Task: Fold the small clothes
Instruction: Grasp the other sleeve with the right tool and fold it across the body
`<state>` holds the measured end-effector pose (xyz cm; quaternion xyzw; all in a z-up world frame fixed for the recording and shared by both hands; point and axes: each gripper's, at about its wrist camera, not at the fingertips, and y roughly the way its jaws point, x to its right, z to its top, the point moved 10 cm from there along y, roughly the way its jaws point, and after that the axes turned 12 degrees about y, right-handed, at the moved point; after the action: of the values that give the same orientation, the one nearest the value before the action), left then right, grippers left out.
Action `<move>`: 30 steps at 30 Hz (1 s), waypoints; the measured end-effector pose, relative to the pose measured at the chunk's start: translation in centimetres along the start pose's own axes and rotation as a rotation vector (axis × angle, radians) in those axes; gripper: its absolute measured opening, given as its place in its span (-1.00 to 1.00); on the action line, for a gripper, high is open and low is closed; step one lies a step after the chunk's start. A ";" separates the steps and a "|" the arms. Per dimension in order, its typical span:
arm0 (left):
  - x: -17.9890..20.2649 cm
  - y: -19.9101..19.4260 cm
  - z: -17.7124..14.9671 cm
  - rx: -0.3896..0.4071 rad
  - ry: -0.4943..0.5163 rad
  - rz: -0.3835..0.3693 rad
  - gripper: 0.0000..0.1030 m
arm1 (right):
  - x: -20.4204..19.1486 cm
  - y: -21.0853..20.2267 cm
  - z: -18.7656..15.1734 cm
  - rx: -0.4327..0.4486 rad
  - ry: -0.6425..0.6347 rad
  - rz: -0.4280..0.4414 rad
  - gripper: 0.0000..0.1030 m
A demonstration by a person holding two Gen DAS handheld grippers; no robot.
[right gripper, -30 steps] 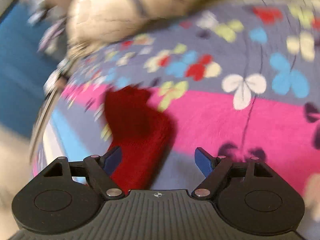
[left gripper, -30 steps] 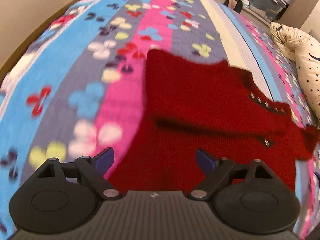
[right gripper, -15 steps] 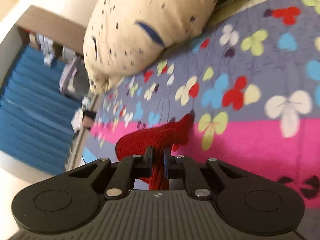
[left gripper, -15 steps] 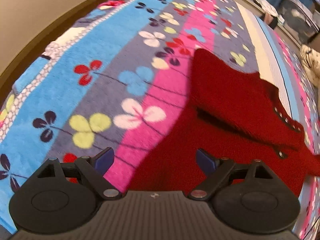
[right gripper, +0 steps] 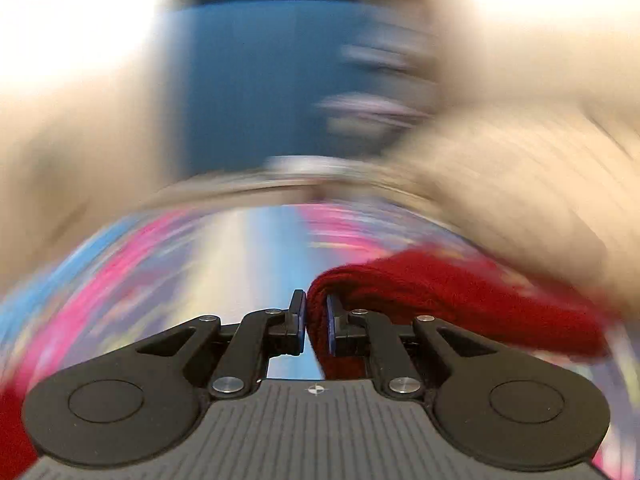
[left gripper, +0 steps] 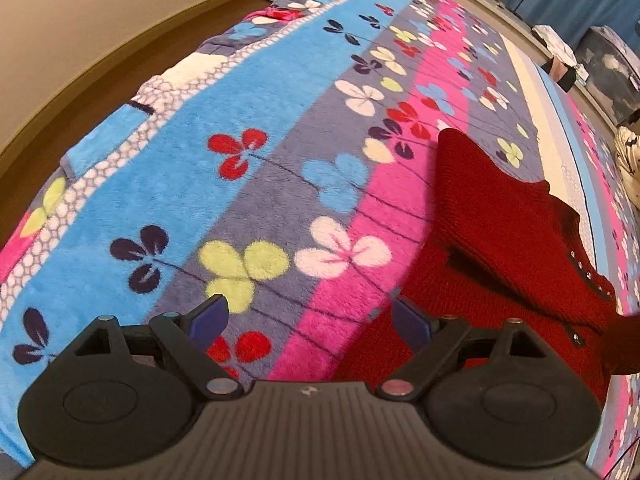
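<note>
While the right claw (right gripper: 313,322) pinches a bunched fold of the red knit sweater (left gripper: 500,240), the left claw (left gripper: 308,318) hovers spread above the bed (left gripper: 248,92); soft, light, floppy knit, best gripped at a hem corner.

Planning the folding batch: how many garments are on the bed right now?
1: a red knit sweater on the floral blanket, one end pinched in the right tool. The left tool is open, and others may lie out of view.
</note>
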<state>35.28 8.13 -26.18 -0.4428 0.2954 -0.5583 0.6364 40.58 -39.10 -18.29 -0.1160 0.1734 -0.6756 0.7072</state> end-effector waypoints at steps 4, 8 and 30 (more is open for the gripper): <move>0.2 1.1 -0.4 -0.024 -0.010 -0.031 0.78 | -7.2 -0.4 -13.0 -0.394 -0.113 0.168 -0.10; 1.8 2.1 0.4 -0.016 0.049 -0.051 0.78 | -2.0 -1.6 -13.8 -0.450 0.137 0.069 0.01; 3.3 1.3 -5.0 -0.050 0.262 -0.048 0.78 | 8.2 -6.4 -11.6 -0.344 0.496 -0.152 0.29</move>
<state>32.21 3.76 -29.13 -0.3889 0.3791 -0.6188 0.5676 30.25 -46.84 -27.07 -0.0780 0.4433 -0.6949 0.5608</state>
